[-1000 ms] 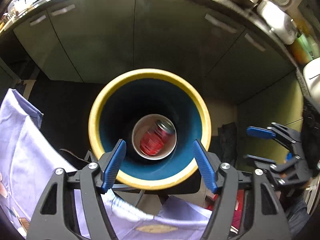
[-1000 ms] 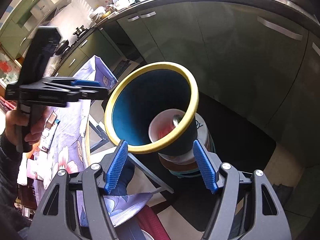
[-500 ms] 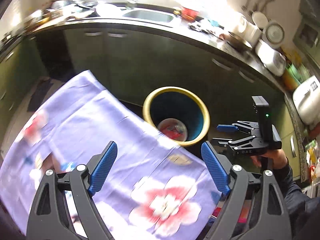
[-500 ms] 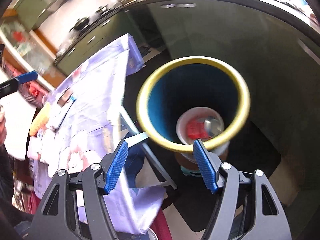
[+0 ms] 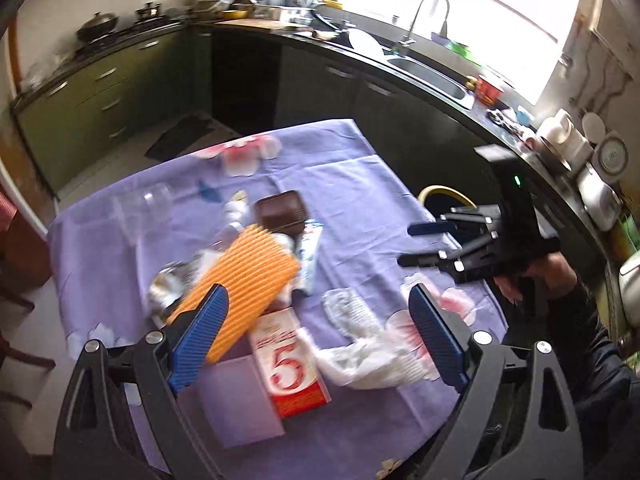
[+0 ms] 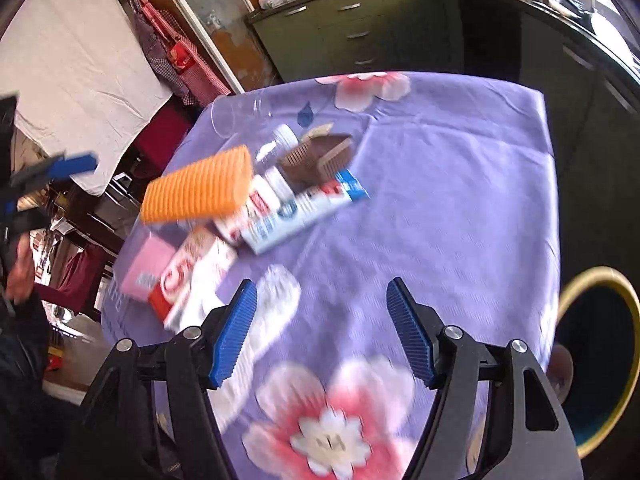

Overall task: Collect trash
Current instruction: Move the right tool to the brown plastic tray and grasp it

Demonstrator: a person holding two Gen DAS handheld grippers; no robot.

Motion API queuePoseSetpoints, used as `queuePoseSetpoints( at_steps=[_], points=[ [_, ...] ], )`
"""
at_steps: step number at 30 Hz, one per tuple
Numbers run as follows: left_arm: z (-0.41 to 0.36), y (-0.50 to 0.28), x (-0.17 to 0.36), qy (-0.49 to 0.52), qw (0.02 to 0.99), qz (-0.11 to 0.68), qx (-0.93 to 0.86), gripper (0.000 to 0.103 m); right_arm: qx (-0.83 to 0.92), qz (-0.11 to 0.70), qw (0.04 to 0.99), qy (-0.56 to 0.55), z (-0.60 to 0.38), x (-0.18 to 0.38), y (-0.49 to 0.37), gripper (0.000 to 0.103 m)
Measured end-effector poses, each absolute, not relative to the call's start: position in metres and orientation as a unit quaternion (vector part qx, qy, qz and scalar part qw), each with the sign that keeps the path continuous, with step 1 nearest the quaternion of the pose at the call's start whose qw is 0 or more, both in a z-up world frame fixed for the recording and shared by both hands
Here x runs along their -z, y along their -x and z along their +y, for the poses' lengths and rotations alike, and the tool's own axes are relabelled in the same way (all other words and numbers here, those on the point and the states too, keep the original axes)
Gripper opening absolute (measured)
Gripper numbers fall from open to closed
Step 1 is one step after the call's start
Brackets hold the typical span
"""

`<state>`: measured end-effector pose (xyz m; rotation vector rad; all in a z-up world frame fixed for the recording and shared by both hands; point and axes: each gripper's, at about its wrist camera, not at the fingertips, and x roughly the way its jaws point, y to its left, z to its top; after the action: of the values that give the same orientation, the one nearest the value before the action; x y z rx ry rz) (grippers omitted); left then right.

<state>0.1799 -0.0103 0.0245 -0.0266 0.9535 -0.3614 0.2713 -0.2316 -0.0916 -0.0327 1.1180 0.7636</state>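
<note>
- Both views have swung off the yellow-rimmed bin (image 6: 596,364) to the table (image 5: 360,184), draped in purple floral cloth.
- Trash lies ahead: ribbed orange tray (image 5: 240,280), red carton (image 5: 292,368), crumpled white plastic (image 5: 360,344).
- Left hand-held gripper (image 5: 316,340) has just been opening, empty; right hand-held gripper (image 6: 320,330) parted, empty.

both tools swung from bin (image 6: 596,364) to table (image 5: 360,184), left tool (image 5: 316,340) opening

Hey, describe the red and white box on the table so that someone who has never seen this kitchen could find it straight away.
Start at the table with the purple flowered cloth. In the pile of trash on it, look under the near end of the ridged orange tray. The flat box lies there beside the crumpled white plastic bag; it alone bears a big red numeral.
</note>
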Motion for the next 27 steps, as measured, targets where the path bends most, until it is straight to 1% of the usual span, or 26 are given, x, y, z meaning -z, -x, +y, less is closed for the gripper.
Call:
queuePoseSetpoints(
  at_steps=[2, 4, 7, 10, 13, 17, 18, 19, 21, 27],
  points=[
    [0.002, -0.175, -0.021, 0.015, 0.876, 0.455, 0.161, 0.087, -0.344, 0.522, 0.780, 0.014, -0.211, 0.087, -0.295, 0.057],
    [0.014, -0.171, -0.018, 0.017, 0.877, 0.455, 0.153, 0.087, -0.330, 0.534, 0.778, 0.006, -0.193, 0.086, -0.320, 0.047],
    [0.028, -0.165, -0.015, 0.026, 0.878, 0.454, 0.153, 0.087, -0.298, 0.555, 0.777, 0.018, -0.173, 0.091, -0.357, 0.038],
    [0.034, -0.163, -0.010, 0.028, 0.877, 0.454, 0.153, 0.087, -0.268, 0.590, 0.761, 0.017, -0.156, 0.108, -0.386, 0.034],
    [0.038, -0.161, -0.005, 0.031, 0.874, 0.459, 0.156, 0.087, -0.245, 0.615, 0.749, 0.028, -0.143, 0.126, -0.398, 0.028],
    [0.043, -0.163, 0.002, 0.036, 0.873, 0.460, 0.159, 0.087, -0.222, 0.631, 0.742, 0.048, -0.132, 0.139, -0.404, 0.024],
    [0.044, -0.163, 0.003, 0.038, 0.872, 0.461, 0.161, 0.087, -0.217, 0.635, 0.740, 0.054, -0.131, 0.142, -0.405, 0.019],
    [0.045, -0.163, 0.005, 0.039, 0.872, 0.461, 0.162, 0.087, -0.214, 0.638, 0.738, 0.056, -0.130, 0.145, -0.407, 0.011],
    [0.046, -0.162, 0.007, 0.040, 0.871, 0.462, 0.163, 0.087, -0.214, 0.636, 0.739, 0.056, -0.130, 0.149, -0.409, 0.006],
    [0.048, -0.159, 0.009, 0.043, 0.869, 0.466, 0.158, 0.087, -0.225, 0.613, 0.756, 0.046, -0.144, 0.131, -0.406, 0.005]
  ],
)
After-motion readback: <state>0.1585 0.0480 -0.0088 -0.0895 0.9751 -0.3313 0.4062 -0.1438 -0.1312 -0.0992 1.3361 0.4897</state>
